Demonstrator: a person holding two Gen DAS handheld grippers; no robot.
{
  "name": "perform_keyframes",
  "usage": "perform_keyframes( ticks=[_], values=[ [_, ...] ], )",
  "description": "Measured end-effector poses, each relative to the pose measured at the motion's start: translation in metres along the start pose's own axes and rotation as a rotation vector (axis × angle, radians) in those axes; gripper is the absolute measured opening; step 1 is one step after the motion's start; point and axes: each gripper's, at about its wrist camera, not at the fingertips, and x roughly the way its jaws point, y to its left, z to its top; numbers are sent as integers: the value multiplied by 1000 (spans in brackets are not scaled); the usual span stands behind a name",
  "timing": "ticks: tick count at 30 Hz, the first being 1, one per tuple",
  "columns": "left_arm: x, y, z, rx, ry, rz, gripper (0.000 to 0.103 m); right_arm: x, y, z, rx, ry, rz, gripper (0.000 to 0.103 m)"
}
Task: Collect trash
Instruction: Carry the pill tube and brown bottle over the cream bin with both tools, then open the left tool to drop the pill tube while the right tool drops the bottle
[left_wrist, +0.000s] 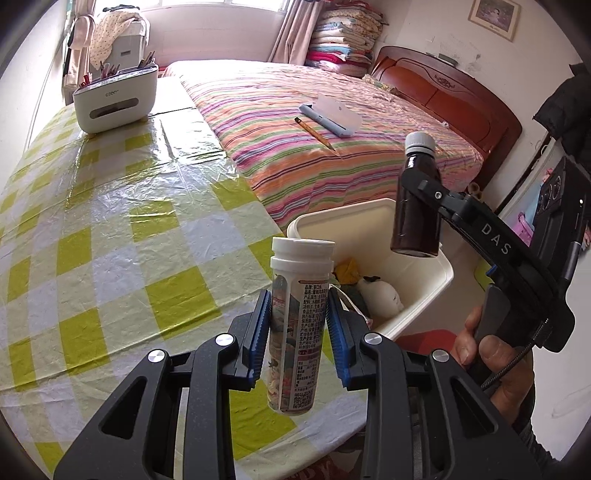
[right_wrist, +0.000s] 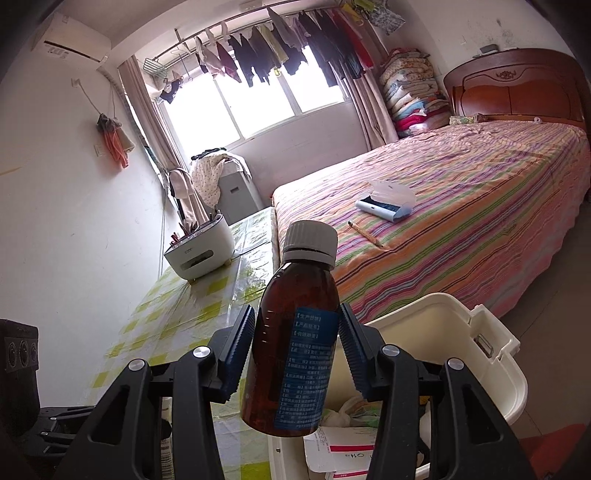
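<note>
My left gripper (left_wrist: 297, 332) is shut on a white-capped tube (left_wrist: 295, 325) with a printed label, held upright over the table's right edge beside the bin. My right gripper (right_wrist: 297, 350) is shut on a brown glass bottle (right_wrist: 295, 343) with a grey cap and blue label, held upright above the cream trash bin (right_wrist: 495, 373). The bottle (left_wrist: 417, 206) and the right gripper also show in the left wrist view, above the bin (left_wrist: 428, 280). The bin holds crumpled paper, a white box and other scraps.
The table (left_wrist: 110, 229) has a green-and-white checked plastic cloth. A white organizer (left_wrist: 114, 99) with pens stands at its far end. A striped bed (left_wrist: 332, 110) lies beyond, with a pencil (left_wrist: 314, 133) and an open pencil case (left_wrist: 328, 118) on it.
</note>
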Motion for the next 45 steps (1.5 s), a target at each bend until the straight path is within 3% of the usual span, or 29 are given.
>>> perform_keyframes(
  ticks=[8,12,29,31,33,34,40,43,45],
  values=[
    [4,-14,5,28,3,-10,28,-3,-15,4,53,-9,-16,46],
    [5,-18,9,33,-1,-16,28,-6,-22,3,100,-22,-24,56],
    [57,-61,59,40,19,-15,30,-34,-62,-3,229,-88,-44,57],
    [65,-63,61,18,19,-17,35,-38,-71,-6,263,-89,-50,57],
    [73,-65,62,3,27,-25,75,-41,-79,-9,293,-83,-53,57],
    [73,-65,60,-11,10,-12,80,-42,-83,-11,310,-80,-57,57],
    [47,-56,34,-32,-49,14,84,-59,-81,-24,274,-112,-69,61],
    [14,-45,4,-31,-134,67,89,-75,-65,-39,167,-160,-64,62],
    [-2,-37,-15,-23,-184,140,93,-86,-49,-53,78,-185,-71,72]
  ],
)
